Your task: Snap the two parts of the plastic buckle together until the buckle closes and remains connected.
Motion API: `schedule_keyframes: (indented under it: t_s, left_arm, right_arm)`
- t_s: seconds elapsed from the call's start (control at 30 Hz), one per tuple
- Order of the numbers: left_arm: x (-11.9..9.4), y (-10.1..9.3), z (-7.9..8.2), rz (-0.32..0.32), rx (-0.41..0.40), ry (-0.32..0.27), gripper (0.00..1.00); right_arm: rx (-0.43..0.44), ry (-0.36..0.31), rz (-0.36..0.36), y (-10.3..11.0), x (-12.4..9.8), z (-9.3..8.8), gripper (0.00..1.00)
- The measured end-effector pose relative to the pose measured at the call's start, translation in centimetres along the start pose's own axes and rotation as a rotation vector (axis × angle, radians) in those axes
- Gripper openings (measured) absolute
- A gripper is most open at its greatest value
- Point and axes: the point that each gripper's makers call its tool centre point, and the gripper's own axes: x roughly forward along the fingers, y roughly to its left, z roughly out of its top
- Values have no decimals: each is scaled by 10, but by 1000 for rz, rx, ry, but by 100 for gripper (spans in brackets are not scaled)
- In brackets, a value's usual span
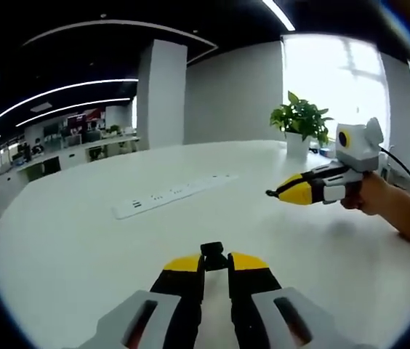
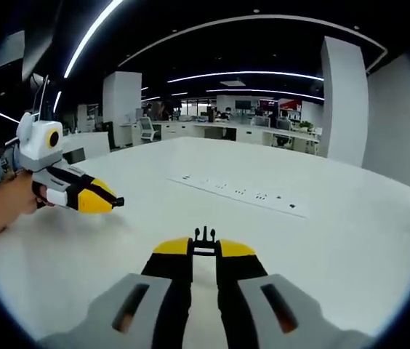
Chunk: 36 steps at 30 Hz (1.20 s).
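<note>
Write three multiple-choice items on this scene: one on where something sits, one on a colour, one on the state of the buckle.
1. Where does the power strip lie?
A. on the white table
B. on the floor
C. in a gripper

2. What colour are the gripper jaw tips?
A. red
B. yellow
C. green

3. What state is the buckle in?
A. snapped together
B. lying loose on the table
C. two separate parts, one per gripper

Answers:
1 A, it lies flat on the tabletop beyond the jaws.
2 B, yellow pads show on both grippers.
3 C, the left gripper pinches one black buckle part and the right gripper pinches the pronged part, held apart.
</note>
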Motion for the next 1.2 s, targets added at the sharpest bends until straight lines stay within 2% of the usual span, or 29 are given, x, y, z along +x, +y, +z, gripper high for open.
schedule_keyframes:
  t_s: [0.17,0.37,0.53,0.63,0.73,0.83,0.97,1.03,1.2]
  left_arm:
    - [-9,-11,2,-34,-23,-28,11]
    - [-14,-13,9,-29,5,-49,11]
    - [-15,-11,2,-32,34,-45,11]
    - [-16,-11,1,-32,33,-43,11]
    - [-16,-4,2,-18,6,-45,11]
    - [-17,1,5,-18,-10,-47,11]
    - [-26,0,16,-38,-11,-97,11]
    - [-27,-5,14,-68,-17,-87,11]
    - [-30,-8,3,-83,14,-46,11]
  right_arm:
    - [-12,-13,-2,4,-7,1,10]
    - [59,-81,-5,1,-15,11,10]
    - [4,-54,1,6,-17,-1,10]
    - [3,-61,3,8,-20,2,10]
    - [-29,-30,-22,9,-24,-5,10]
    - [-46,-38,-12,11,-24,-6,10]
    - [-55,-47,3,20,-30,-7,10]
    - [-64,-38,6,21,-30,-10,10]
    - [-58,-71,16,24,-36,-3,10]
